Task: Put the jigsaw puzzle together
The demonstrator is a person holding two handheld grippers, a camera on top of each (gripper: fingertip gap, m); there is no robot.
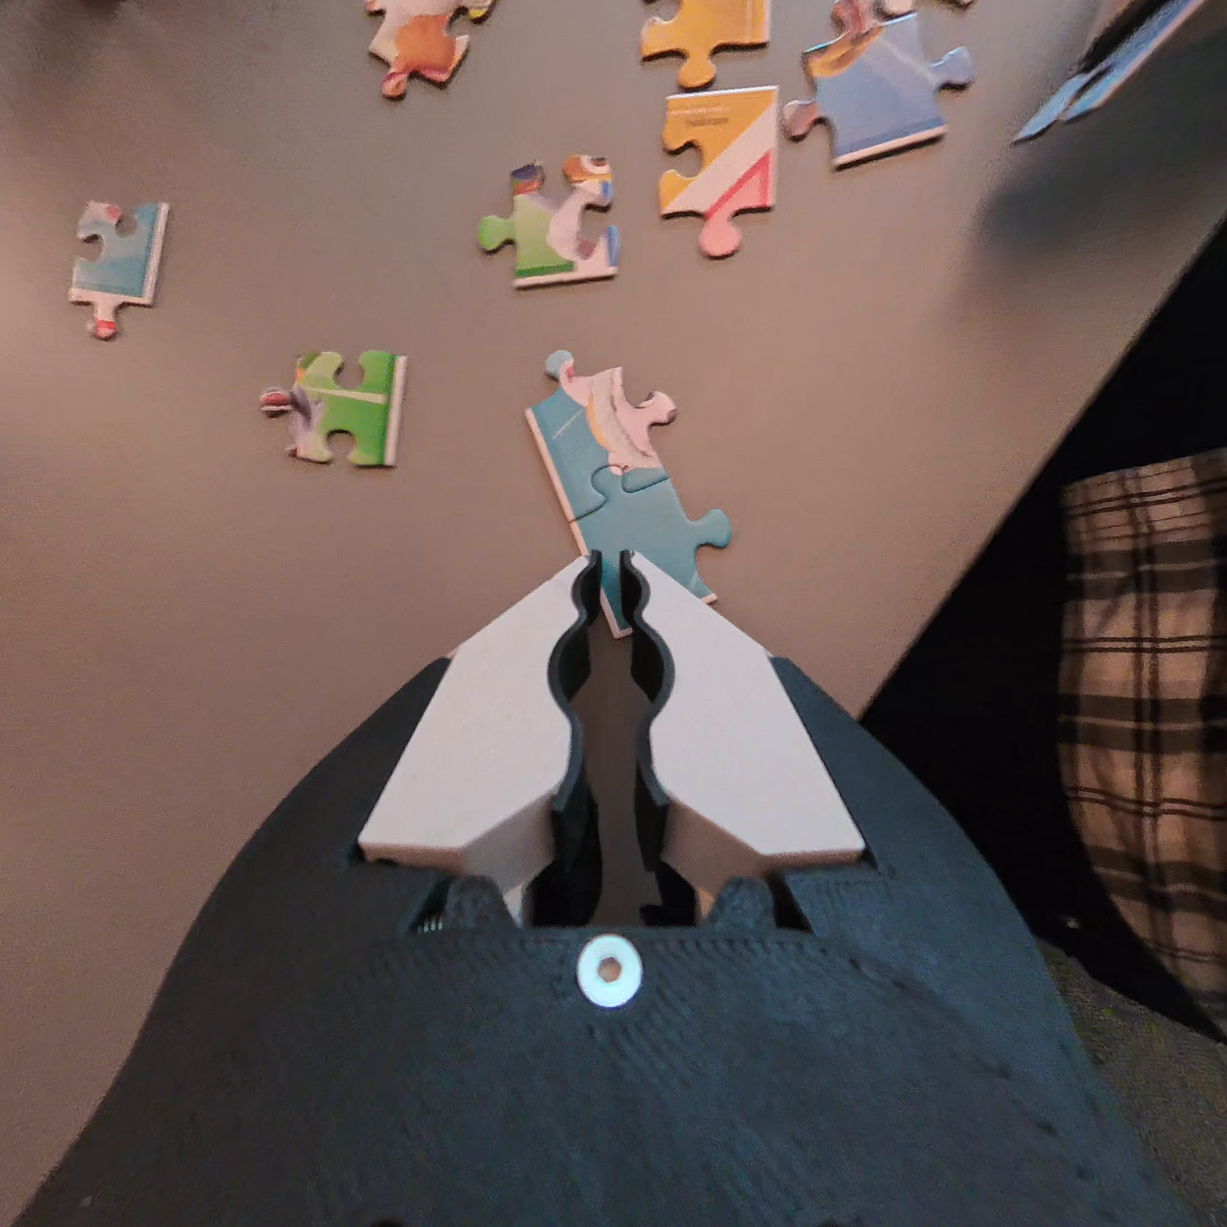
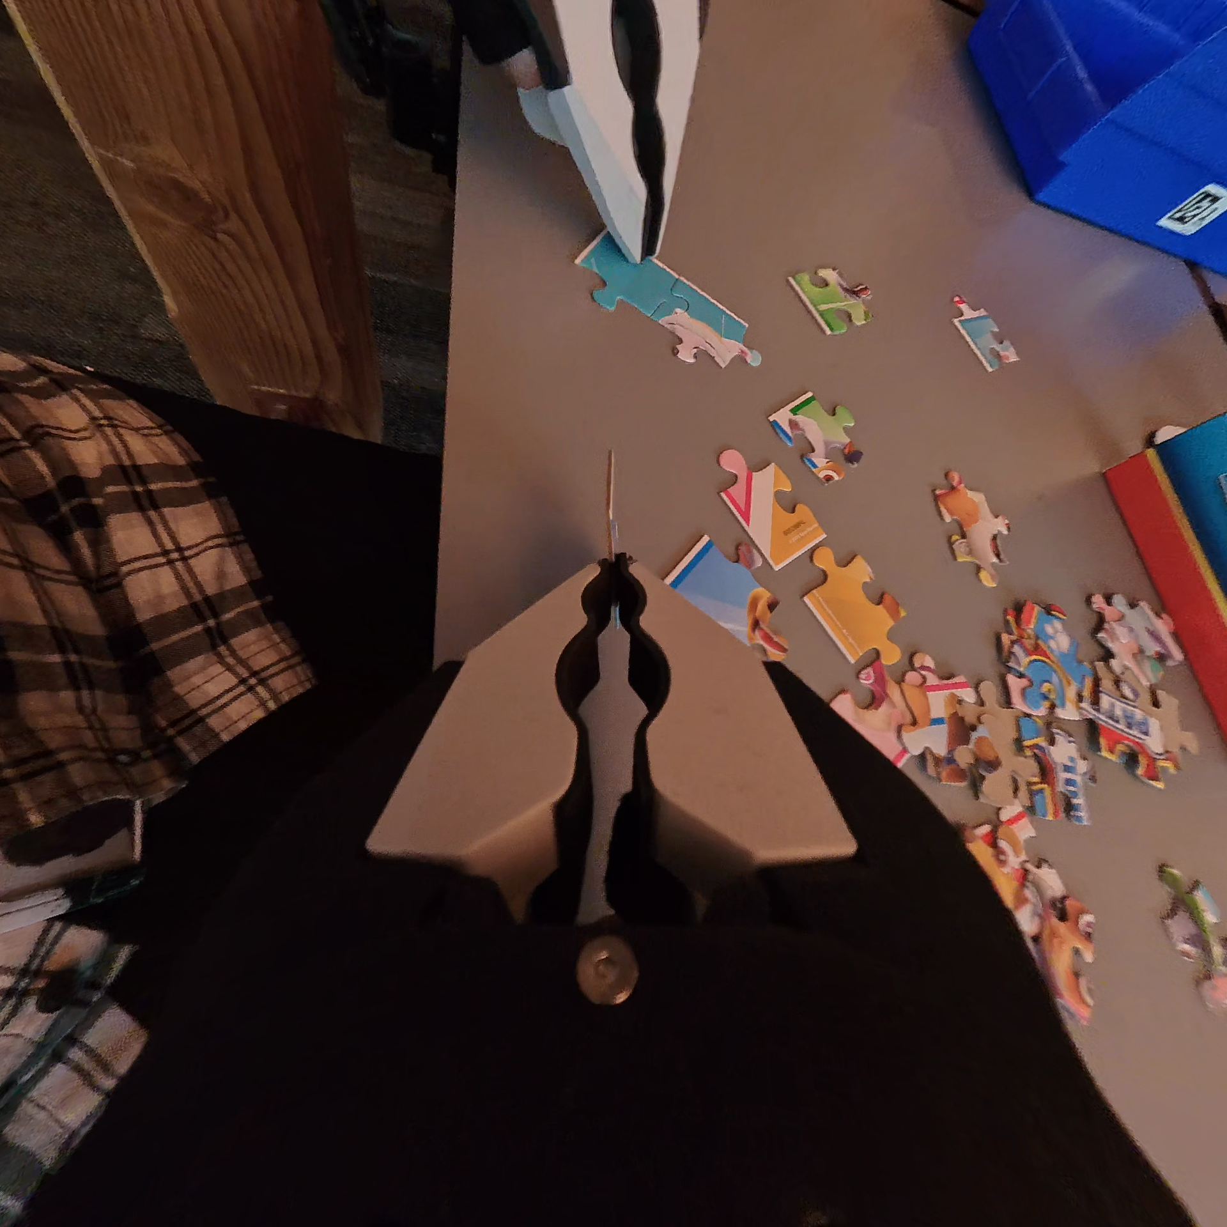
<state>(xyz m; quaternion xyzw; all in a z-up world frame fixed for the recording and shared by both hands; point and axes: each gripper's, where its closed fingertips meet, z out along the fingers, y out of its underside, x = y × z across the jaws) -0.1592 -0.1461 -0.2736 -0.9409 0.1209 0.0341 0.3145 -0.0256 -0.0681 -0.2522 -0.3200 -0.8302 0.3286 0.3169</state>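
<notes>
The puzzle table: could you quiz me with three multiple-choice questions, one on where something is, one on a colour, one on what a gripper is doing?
1. The left gripper has its tips on:
A) the joined teal pieces
B) the blue bin
C) the red box

2. The piece with a pink tab is mostly:
A) black
B) yellow and white
C) purple

3. The right gripper is:
A) wide open
B) pressed flat on the table
C) shut on a thin piece held edge-on

Answers: 1 A, tips touch teal; 2 B, yellow and white show; 3 C, piece pinched upright.
</notes>
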